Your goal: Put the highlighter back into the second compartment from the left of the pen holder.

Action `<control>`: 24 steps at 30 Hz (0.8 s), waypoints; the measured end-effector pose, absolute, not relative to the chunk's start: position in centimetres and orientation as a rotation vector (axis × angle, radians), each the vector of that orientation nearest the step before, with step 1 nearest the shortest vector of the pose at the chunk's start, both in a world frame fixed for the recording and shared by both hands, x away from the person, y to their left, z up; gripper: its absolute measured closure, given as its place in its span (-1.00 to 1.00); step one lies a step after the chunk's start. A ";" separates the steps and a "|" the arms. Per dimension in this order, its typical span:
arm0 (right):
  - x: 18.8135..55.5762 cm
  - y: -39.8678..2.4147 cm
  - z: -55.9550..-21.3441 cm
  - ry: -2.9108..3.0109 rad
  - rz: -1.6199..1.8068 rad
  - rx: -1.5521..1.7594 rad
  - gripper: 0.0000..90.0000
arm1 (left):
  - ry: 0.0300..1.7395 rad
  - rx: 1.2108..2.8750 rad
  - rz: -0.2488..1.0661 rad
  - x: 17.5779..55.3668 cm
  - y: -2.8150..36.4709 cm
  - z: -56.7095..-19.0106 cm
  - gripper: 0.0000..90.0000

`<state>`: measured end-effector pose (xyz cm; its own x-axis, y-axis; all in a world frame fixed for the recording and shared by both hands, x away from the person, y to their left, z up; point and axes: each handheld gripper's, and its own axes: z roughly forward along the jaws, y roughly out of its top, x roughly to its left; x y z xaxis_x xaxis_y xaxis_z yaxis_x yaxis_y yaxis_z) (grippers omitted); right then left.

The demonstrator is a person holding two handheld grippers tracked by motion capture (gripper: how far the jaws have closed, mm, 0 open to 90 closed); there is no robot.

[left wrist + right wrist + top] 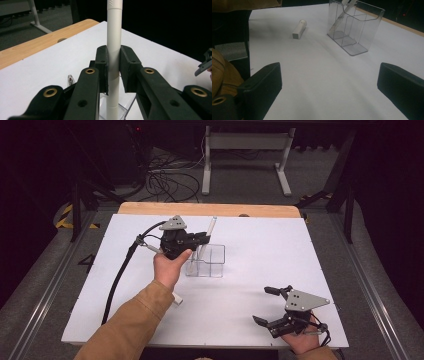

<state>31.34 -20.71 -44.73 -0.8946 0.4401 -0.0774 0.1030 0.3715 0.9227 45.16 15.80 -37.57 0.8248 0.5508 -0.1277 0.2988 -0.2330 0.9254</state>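
Your left gripper clamps a white pen between its pads, holding it upright with its lower end inside the clear organizer at mid-table. Your right gripper rests near the table's front edge, jaws wide and empty. Another small white pen lies flat beside the organizer.

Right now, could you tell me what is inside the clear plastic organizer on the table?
The lower end of a white pen stands tilted in one compartment of the clear organizer, clamped by the left gripper. The other compartments look empty. The gripper and hand cover part of the organizer in the high view.

A "4" marked on floor left of table.
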 end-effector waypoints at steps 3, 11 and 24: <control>31.3 -20.7 -44.7 2.325 1.531 0.478 -0.86 | 0.642 1.846 0.296 44.9 15.8 -37.4 0.50; 31.3 -20.7 -44.7 2.323 1.532 0.481 -0.86 | 0.635 1.829 0.337 43.6 16.6 -36.6 -0.13; 31.4 -20.6 -44.8 2.322 1.532 0.484 -0.87 | 0.590 1.821 0.384 41.3 18.5 -35.6 -0.53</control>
<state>31.36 -20.62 -44.76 -0.8926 0.4445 -0.0756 0.1053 0.3686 0.9236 41.32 18.55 -35.56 0.8215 0.5695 -0.0286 0.2044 -0.2472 0.9472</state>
